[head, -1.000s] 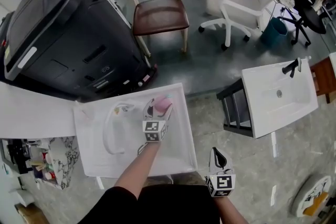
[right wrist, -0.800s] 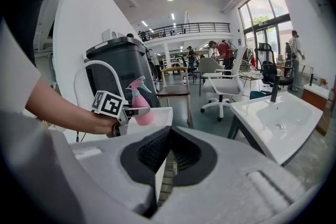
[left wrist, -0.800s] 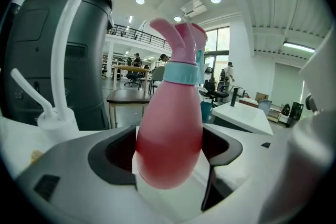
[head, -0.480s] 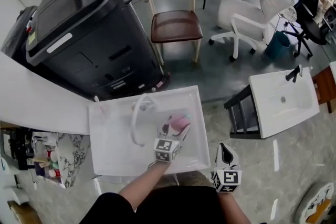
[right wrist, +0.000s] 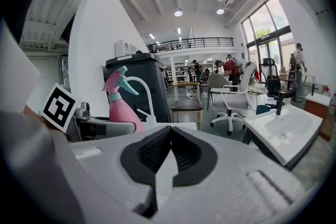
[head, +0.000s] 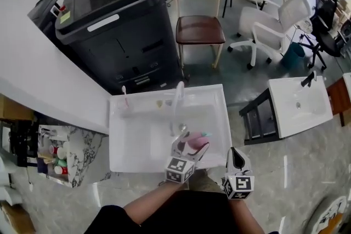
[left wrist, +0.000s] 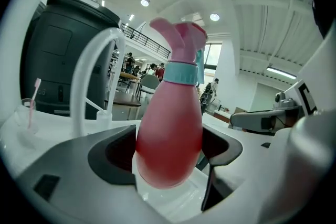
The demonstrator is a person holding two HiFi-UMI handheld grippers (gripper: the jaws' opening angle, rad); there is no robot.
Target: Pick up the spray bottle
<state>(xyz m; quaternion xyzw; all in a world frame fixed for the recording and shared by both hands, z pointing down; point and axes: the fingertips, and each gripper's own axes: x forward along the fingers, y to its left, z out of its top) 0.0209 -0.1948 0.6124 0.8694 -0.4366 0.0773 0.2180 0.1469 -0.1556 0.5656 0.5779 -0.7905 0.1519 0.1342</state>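
The left gripper (head: 186, 146) clamps the pink bottle (head: 196, 142) over a white sink (head: 137, 145) — just beside its faucet (head: 176, 104). The right gripper (head: 235, 157), jaws pressed together, hangs off the sink's corner; a black copier (head: 115, 19) stands beyond.

Pink bottle (left wrist: 170, 128) with teal collar and pink trigger head, I saw it upright, gripped at its belly by my left gripper (left wrist: 170, 157), over the sink (head: 118, 164).

Grey floor (head: 233, 71), wooden chair (head: 199, 28), white office chairs (head: 272, 31)
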